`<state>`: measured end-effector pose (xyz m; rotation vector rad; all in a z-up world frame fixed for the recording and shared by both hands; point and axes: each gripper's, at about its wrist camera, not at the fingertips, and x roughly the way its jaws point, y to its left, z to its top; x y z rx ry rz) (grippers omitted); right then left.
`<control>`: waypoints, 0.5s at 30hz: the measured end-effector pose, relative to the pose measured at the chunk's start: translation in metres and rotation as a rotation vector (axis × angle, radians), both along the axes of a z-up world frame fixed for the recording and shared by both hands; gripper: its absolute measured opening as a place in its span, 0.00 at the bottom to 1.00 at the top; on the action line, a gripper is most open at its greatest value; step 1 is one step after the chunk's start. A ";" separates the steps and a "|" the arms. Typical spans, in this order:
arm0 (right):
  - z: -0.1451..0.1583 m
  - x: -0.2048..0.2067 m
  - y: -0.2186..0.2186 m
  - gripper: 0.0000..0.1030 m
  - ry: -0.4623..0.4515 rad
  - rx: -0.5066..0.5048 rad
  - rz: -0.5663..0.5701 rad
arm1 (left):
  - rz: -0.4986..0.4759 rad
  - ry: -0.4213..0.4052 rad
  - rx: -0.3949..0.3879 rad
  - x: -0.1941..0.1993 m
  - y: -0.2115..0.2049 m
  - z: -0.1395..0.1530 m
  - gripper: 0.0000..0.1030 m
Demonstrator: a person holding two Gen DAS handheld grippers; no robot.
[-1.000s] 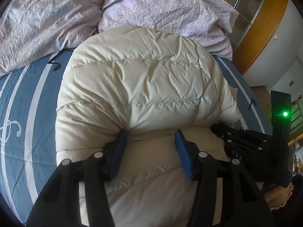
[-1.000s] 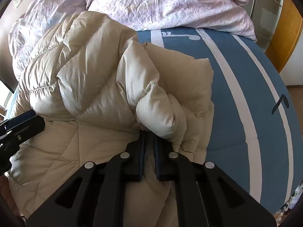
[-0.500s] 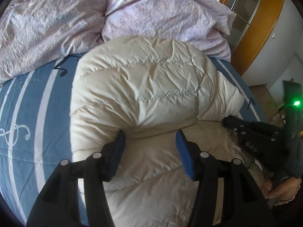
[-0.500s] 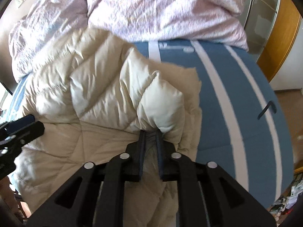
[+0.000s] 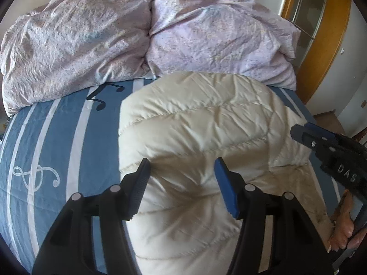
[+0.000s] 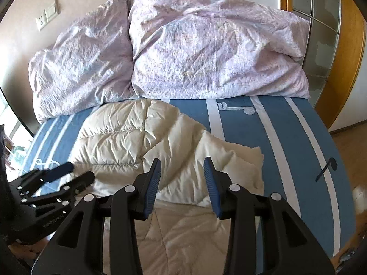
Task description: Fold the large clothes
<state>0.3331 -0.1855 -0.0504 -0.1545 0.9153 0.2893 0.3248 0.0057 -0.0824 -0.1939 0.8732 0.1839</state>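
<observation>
The blue striped bed sheet [image 6: 270,123], printed with music notes, carries the whole scene, with the lilac duvet [image 6: 206,45] bunched at the far end. On the sheet lies the cream down jacket [image 5: 206,133], its far half doubled back toward the near edge so that the puffy outer shell rests on the flat quilted lining [image 6: 183,236]; the fold's right corner spills out just beside a white stripe.

This looks like the pause between folds: one fold is laid and nothing is held. The next move seems to call for picking a fresh edge, probably a side or the near hem, with both tongs, and carrying it across without dragging the slippery top layer off.

The left gripper [image 5: 181,174] hovers above the jacket's folded edge with its jaws spread wide and empty. The right gripper [image 6: 182,174] is likewise wide open above the fold's corner.

A second ago the right gripper was clamped on a bunched fold of the jacket; it has now let go and drawn back, and the bundle has settled flat. The left gripper was already open and has pulled back.
</observation>
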 end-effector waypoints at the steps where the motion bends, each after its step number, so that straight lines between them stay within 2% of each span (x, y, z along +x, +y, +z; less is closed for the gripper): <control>1: -0.006 0.002 0.001 0.38 0.007 -0.015 -0.008 | 0.005 0.003 0.004 0.002 0.002 -0.001 0.57; 8: -0.041 0.003 -0.019 0.38 0.057 -0.058 -0.090 | 0.008 0.021 0.011 0.013 0.008 -0.013 0.63; 15: -0.053 0.003 -0.028 0.37 0.045 -0.087 -0.116 | -0.014 0.024 0.024 0.023 0.001 -0.022 0.68</control>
